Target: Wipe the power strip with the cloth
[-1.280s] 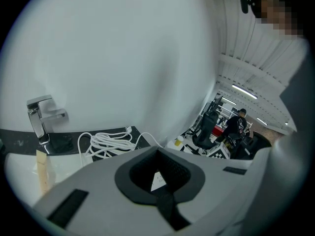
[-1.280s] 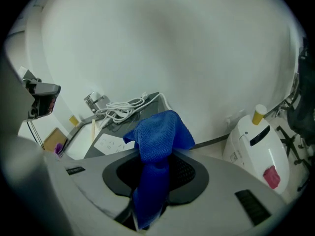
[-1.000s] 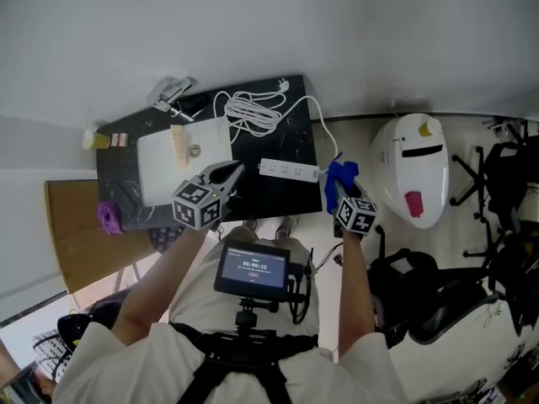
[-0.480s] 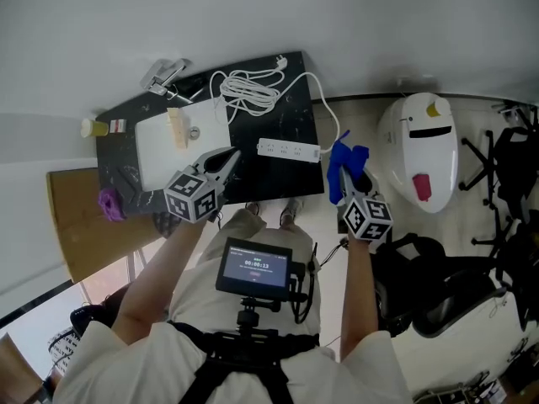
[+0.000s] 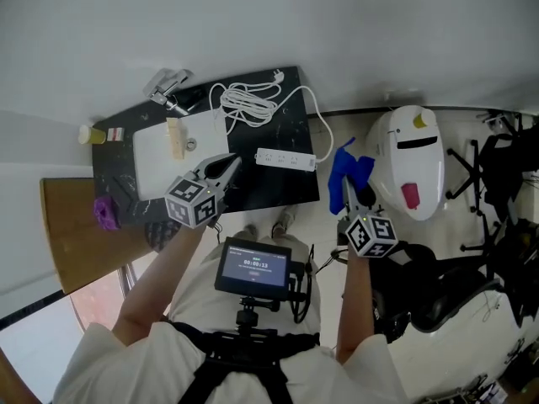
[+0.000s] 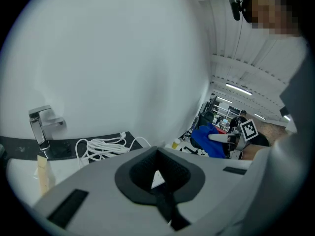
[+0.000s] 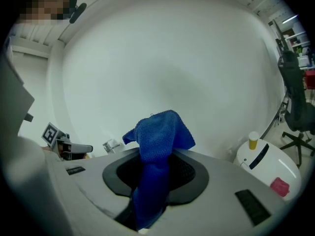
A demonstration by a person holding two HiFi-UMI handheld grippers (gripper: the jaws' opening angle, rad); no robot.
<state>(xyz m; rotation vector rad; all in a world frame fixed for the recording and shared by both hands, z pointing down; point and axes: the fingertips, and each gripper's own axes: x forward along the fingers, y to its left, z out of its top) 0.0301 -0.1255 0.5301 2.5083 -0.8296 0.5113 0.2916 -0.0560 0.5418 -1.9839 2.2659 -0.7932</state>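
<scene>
- Scanning from the left end of the black table (image 5: 278, 188), I see a purple bundle (image 5: 105, 213) and a small yellow cup (image 5: 87, 134). Neither belongs to this job.
- Next comes a white basin (image 5: 156, 171) with a metal tap (image 5: 165, 86) behind it.
- My left gripper (image 5: 227, 167) hovers over the near part of the table, just left of the power strip and not touching it. Its jaws are pressed together with nothing between them.
- A coiled white cable (image 5: 248, 101) lies at the far side of the table, and its lead curves round to the right end of the strip.
- The power strip (image 5: 286, 159) lies flat near the table's front right corner, with nothing on it and both grippers apart from it.
- My right gripper (image 5: 352, 194) is past the table's right edge, over the floor. Its jaws pinch the blue cloth (image 5: 344, 171), which stands up from them in a loose fold.
- Further right, a rounded white appliance (image 5: 410, 162) sits on the floor.
- By my reading, the cloth is in hand but no wiping has begun, since it is nowhere near contact. What remains is carrying it left onto the strip and rubbing along its length, perhaps with the left jaws steadying one end.
</scene>
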